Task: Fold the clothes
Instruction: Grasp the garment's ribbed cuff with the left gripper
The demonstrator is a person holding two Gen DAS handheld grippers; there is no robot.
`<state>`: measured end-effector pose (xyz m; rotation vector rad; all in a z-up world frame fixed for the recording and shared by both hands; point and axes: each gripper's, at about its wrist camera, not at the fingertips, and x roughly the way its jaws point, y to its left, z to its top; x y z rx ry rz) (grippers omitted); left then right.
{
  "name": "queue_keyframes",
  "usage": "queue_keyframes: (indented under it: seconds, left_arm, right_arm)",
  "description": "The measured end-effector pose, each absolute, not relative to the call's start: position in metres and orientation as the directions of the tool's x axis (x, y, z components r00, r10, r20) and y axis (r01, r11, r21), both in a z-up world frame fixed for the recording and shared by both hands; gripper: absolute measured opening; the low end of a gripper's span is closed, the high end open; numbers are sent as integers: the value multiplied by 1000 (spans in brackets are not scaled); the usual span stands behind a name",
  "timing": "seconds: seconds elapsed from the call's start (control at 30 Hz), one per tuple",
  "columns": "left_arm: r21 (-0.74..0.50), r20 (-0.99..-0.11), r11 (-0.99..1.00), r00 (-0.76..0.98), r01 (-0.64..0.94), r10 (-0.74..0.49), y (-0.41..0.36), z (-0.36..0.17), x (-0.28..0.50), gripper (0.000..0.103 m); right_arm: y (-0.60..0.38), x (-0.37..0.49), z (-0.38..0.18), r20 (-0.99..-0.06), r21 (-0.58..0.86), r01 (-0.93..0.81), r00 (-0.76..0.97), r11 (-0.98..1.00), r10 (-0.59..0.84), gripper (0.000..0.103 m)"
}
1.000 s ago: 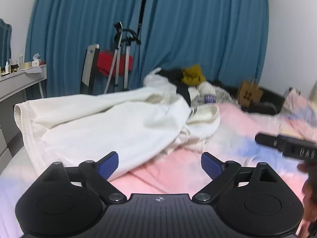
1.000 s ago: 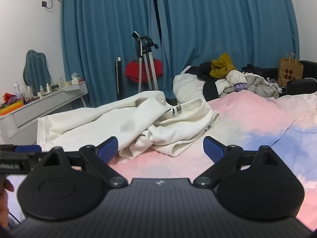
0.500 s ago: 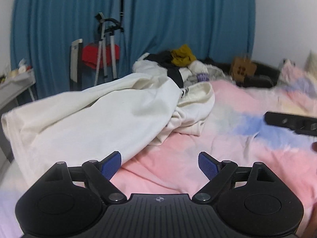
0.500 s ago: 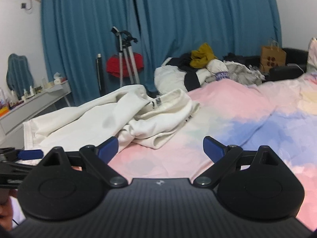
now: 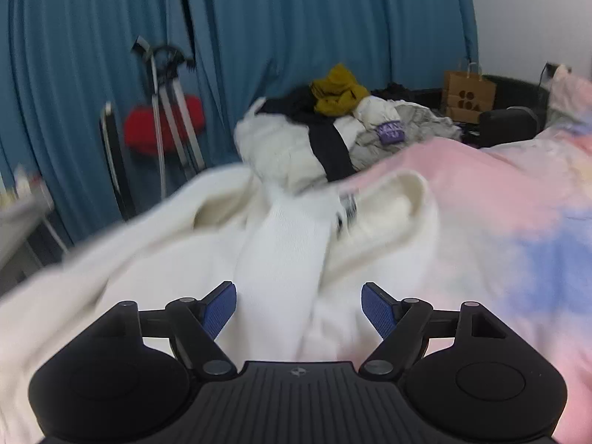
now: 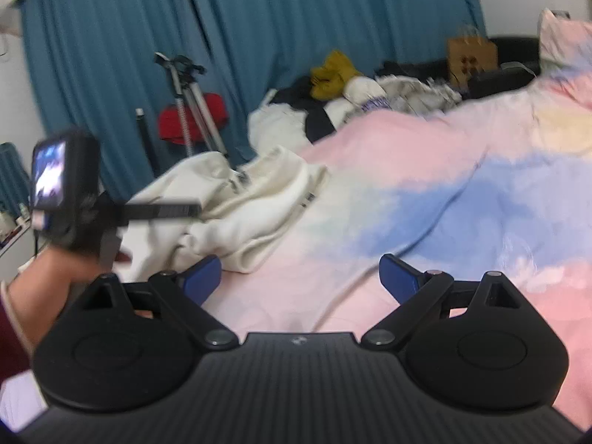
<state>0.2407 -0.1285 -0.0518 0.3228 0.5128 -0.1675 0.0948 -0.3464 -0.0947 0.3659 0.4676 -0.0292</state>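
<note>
1. Left wrist view: the left claw [image 5: 299, 305] is spread wide with nothing between its blue pads; a fold of the white garment [image 5: 281, 244] lies just ahead of and between the fingers. I cannot tell whether it touches them.
2. The garment is crumpled on the bed [image 5: 499, 222], reaching from the claw's left side to the far centre. To the claw's right the pink and blue bedspread lies bare.
3. Right wrist view: the right claw [image 6: 300, 277] is also open and empty, over bare bedspread, with the garment ahead to its left and apart from it.
4. Left of that claw, a hand [image 6: 48, 270] holds the other gripper at the garment's near edge.
5. Far ahead, a pile of clothes [image 5: 340, 125] sits at the bed's end before blue curtains [image 5: 296, 18], with a tripod [image 5: 166, 111] at the left.
6. A brown paper bag [image 5: 469, 97] stands far right; its contents are hidden.
</note>
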Motion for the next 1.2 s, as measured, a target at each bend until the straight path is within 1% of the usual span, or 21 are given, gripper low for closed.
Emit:
queue_keyframes:
  seconds: [0.07,0.1,0.13,0.17,0.2,0.23,0.3,0.43,0.77,0.83,0.93,1.0,1.03,1.07,1.1,1.2]
  left_arm:
    - [295,-491,932,870,212,-43,-143,-56,271,76]
    - [311,-493,929,870,200,-23,-148,-60,284,67]
    - [326,-496,926,869,189,-3,-153,-63,297,55]
    - [331,-507,924,862,192,2,-156,-68,308,49]
    - [334,-521,921,853,200,4,-158,-72,317,33]
    - [326,-518,922,855,210,-11,-154,-70,309,16]
    - [304,-501,924,864,232,-51,-142,-61,283,9]
    - [263,-464,924,876,277,-130,-118,-44,231,2]
    - [167,-351,903,880,395,-319,-58,-1,101,2]
    - [153,-387,890,855,429,-346,-43,-9,76,2]
    - [135,-483,876,803,463,-350,-21,-32,48,3]
    - [127,-538,884,780,450,-320,-7,-50,41,3]
    - [105,-555,895,772,434,-310,-2,-54,41,3]
    - [78,-568,906,765,415,-302,4,-55,41,3]
    - [50,-567,914,765,402,-305,9,-54,43,3]
    - [-30,-537,929,778,368,-326,18,-43,51,4]
  right_arm:
    - [-354,104,-104,-461,355,126,886,926,56,94]
    - [-357,109,-108,-469,363,134,882,922,56,94]
    - [-359,112,-112,-469,367,139,882,920,54,94]
    - [-361,116,-115,-467,368,142,883,919,50,94]
    - [-362,120,-120,-470,365,143,881,920,50,94]
    - [-362,125,-123,-478,363,142,877,921,54,94]
    - [-363,135,-129,-491,367,141,869,920,63,94]
    - [-365,144,-132,-480,389,138,874,911,73,94]
    - [-364,124,-114,-404,446,93,908,890,107,94]
    - [-368,113,-107,-388,500,79,911,862,141,94]
    - [-378,98,-101,-372,599,73,907,797,196,93]
    - [-387,98,-107,-404,642,124,893,757,197,92]
    - [-392,97,-110,-420,662,149,886,735,198,86]
    - [-397,97,-113,-436,680,175,878,712,200,81]
    - [-402,96,-116,-451,697,201,869,689,203,74]
    - [-407,105,-129,-500,701,252,840,667,208,73]
